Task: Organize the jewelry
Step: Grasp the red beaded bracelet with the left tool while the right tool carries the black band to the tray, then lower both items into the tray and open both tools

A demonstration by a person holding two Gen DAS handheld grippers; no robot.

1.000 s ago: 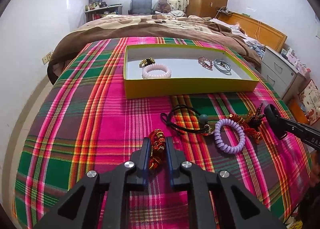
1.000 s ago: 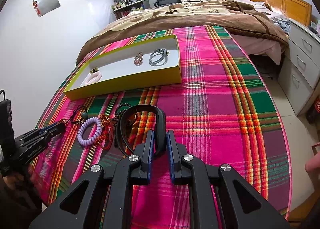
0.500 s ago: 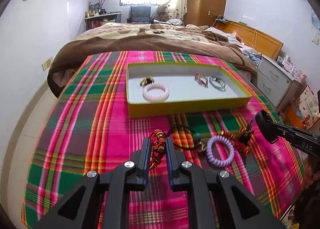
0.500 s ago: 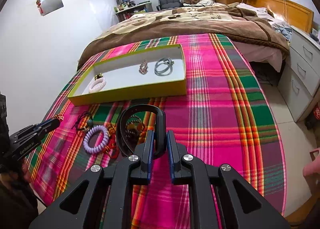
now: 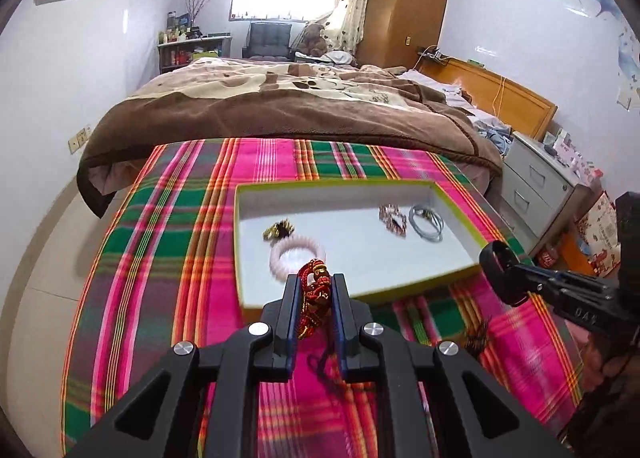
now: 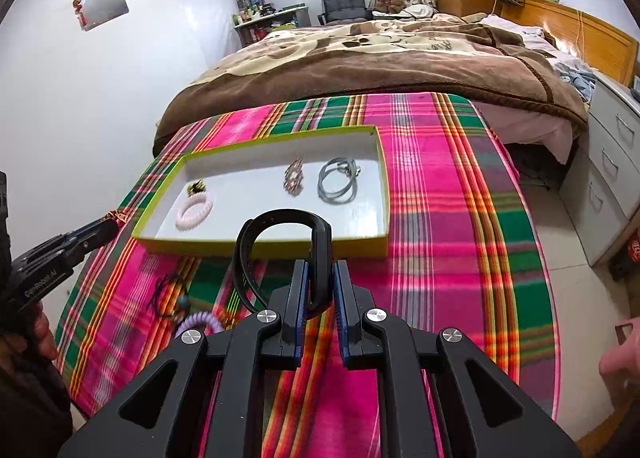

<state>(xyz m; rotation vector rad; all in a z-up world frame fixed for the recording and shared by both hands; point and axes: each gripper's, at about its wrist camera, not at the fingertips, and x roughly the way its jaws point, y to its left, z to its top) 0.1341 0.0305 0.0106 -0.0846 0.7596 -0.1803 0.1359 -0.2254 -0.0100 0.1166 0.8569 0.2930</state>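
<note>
1. Left wrist view: a bedroom, with a plaid-covered desk (image 5: 168, 242) before a brown-blanketed bed (image 5: 280, 105). The left tool (image 5: 315, 290) is clenched on a red-gold bracelet (image 5: 314, 298), held above the near edge of the yellow tray (image 5: 400, 292) at 12 o'clock.
2. Right wrist view: the right tool (image 6: 320, 278) grips a black band (image 6: 280, 254); the tray (image 6: 260, 248) lies at 11 o'clock, a lilac coil (image 6: 198, 322) at 9.

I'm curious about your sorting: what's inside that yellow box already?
Inside the yellow box lie a pink coil bracelet, a small gold-and-black piece, a beaded pink piece and grey loops. Its near corner is hidden behind the black band.
</note>
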